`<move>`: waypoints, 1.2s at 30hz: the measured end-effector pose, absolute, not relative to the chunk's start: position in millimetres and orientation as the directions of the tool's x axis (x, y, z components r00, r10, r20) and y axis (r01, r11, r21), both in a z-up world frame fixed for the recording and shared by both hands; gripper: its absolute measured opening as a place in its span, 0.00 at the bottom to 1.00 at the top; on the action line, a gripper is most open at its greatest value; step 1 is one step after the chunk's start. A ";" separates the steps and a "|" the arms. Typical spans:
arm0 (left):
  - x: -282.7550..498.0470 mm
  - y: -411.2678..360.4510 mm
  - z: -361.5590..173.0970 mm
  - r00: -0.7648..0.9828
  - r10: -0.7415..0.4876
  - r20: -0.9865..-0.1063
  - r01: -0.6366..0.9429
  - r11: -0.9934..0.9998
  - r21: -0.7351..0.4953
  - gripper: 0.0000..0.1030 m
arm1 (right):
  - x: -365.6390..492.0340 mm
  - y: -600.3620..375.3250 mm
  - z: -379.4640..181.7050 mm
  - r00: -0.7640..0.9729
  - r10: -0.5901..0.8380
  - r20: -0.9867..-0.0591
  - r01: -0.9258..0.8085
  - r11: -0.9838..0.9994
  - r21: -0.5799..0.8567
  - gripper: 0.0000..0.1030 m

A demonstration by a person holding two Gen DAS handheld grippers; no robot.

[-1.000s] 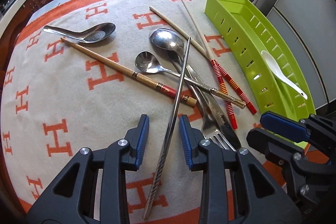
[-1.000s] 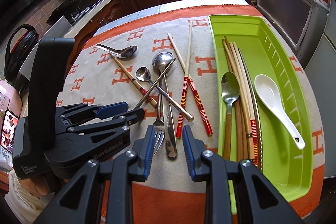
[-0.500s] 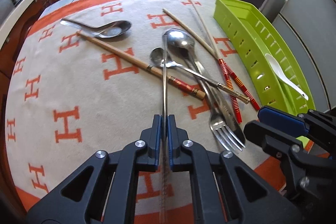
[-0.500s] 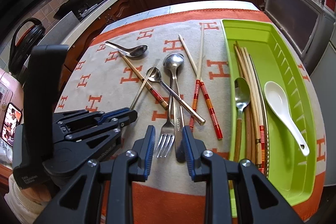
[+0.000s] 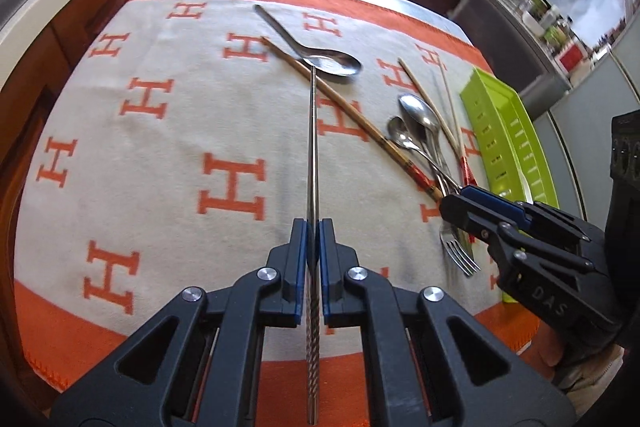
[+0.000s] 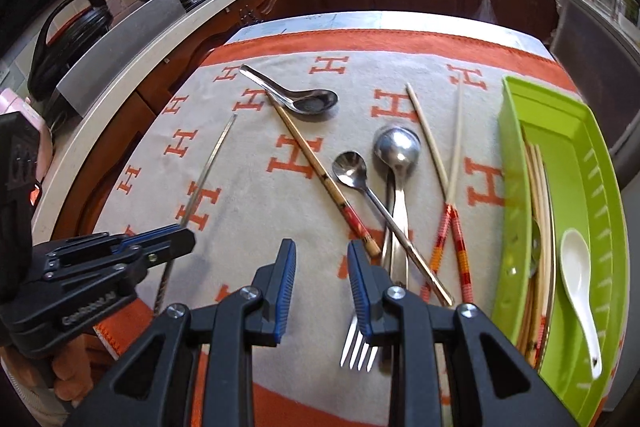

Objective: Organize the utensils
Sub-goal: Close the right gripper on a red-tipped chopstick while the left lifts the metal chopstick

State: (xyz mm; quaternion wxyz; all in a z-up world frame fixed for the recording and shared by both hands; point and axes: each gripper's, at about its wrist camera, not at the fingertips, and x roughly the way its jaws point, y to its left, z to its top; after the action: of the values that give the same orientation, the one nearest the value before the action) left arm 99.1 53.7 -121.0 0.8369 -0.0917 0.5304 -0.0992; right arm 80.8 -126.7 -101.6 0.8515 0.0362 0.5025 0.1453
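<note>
My left gripper (image 5: 313, 227) is clamped on a metal chopstick (image 5: 312, 147), pads pinching it toward its twisted handle end, so most of the shaft runs straight ahead of me along the finger line and its tip points out over the steel soup spoon (image 5: 334, 63). The green tray (image 5: 504, 131) where it belongs lies off to my right, its long axis running away from me, with chopsticks already laid lengthwise in it (image 6: 538, 187) beside a white ceramic spoon (image 6: 576, 287). As I judge it, the carry turns on swinging right across the loose cutlery while keeping the chopstick parallel to that long axis. My right gripper (image 6: 322, 287) is nearer the tray, its jaws standing apart and empty, hovering just above the fork (image 6: 360, 347)
</note>
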 end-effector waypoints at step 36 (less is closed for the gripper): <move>116.5 116.9 -142.2 0.395 -0.390 -0.832 -0.130 0.873 -0.471 0.03 | 147.3 -56.9 -139.3 0.416 0.215 -0.883 -0.470 0.882 -0.007 0.06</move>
State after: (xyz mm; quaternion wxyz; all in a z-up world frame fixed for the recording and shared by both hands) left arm 116.5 116.9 -142.2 0.8001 -0.2390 0.5441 -0.0812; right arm 147.3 -56.9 -139.3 0.8318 -0.1281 0.4994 0.2059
